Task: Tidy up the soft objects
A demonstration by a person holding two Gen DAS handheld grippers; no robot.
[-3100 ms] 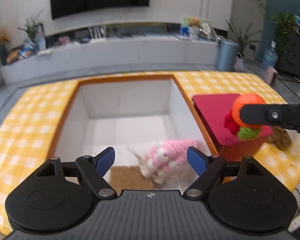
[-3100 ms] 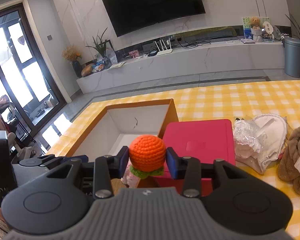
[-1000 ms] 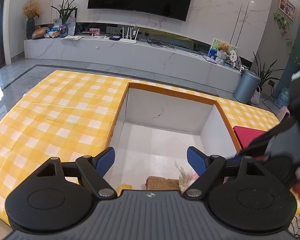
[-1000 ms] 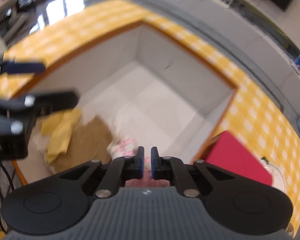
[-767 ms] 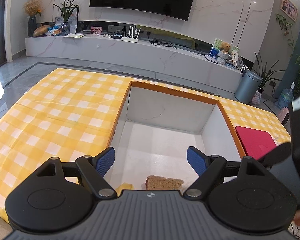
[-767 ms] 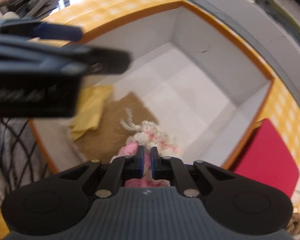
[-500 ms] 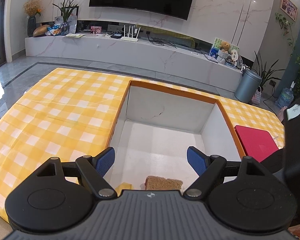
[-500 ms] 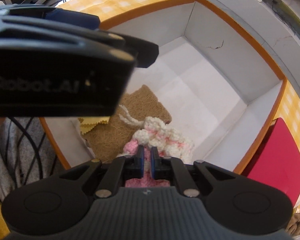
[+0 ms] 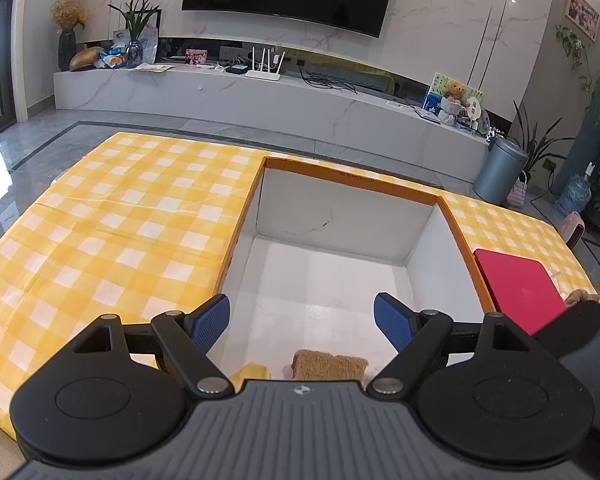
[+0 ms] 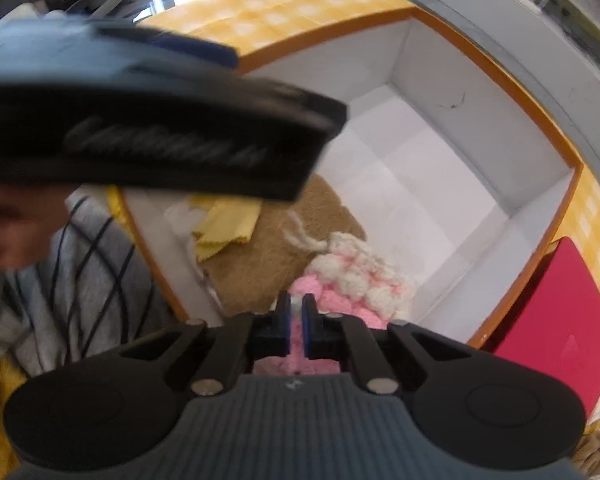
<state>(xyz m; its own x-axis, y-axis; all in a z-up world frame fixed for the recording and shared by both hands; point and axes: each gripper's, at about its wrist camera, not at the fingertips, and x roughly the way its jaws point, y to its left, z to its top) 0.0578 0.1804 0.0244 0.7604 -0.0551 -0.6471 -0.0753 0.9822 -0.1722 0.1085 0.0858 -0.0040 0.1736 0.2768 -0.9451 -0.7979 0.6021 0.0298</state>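
Lying in box [image 10: 480, 128]: pink-and-white knitted toy [image 10: 352, 280], brown mat [image 10: 268, 252], yellow cloth [image 10: 224, 224].
Right gripper [image 10: 296, 320]: jaws nearly together, nothing gripped, held above toy.
Left gripper [image 9: 302, 322]: jaws wide, nothing between.
Beside box: red lid [image 9: 520, 294].

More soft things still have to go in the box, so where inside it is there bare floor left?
The far half of the white box floor, along the back wall and far corners, is bare. The near end is crowded: brown mat, yellow cloth and pink-and-white knitted toy sit there. Outside, the checked tablecloth beside the box is bare too.
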